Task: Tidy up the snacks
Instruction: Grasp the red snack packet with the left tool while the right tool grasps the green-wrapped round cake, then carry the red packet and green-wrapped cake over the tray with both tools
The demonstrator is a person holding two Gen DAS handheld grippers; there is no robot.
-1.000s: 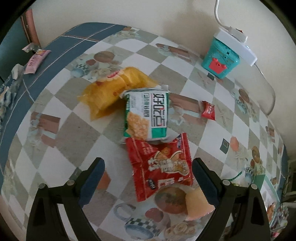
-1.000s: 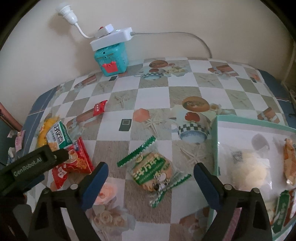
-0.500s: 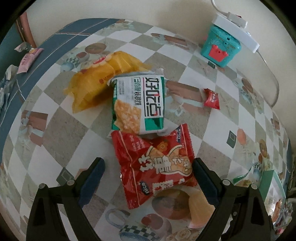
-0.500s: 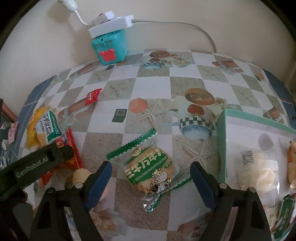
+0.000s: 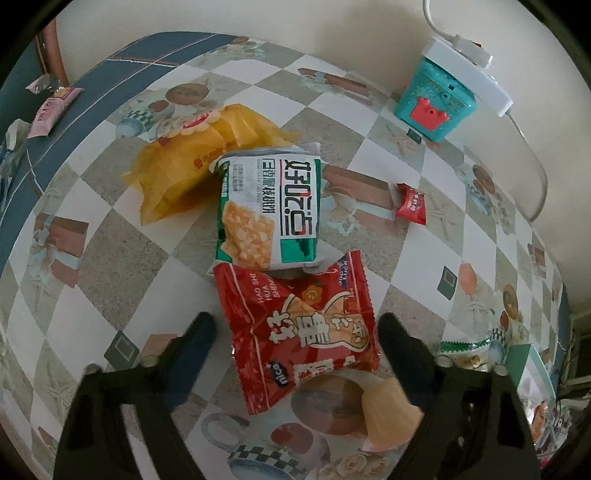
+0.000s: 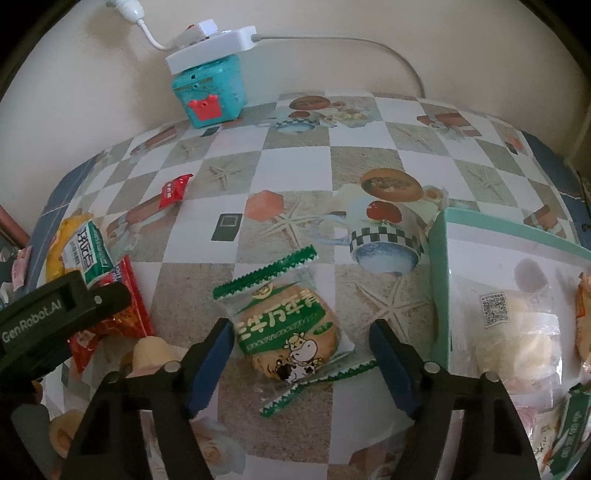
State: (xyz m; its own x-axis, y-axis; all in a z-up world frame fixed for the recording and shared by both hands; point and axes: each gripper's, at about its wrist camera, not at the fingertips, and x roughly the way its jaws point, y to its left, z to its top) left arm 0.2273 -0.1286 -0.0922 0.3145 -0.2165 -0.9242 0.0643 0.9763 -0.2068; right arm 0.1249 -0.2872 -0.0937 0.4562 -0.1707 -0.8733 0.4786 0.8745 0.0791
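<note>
Several snacks already lie in the tray [image 6: 439,258]. Beside it, our right claw [image 6: 301,354] is closing around the biscuit pack [image 6: 288,332], our left claw [image 5: 295,347] around the red packet [image 5: 299,328]; neither grips yet.

A bench [image 6: 295,173] covered in a checked cloth printed with cups and starfish stands against a plain cream wall [image 6: 369,22]. At its far edge, a white power strip [image 6: 210,51] rests on a teal box [image 6: 208,92], its cable [image 6: 388,51] trailing along the wall.
</note>
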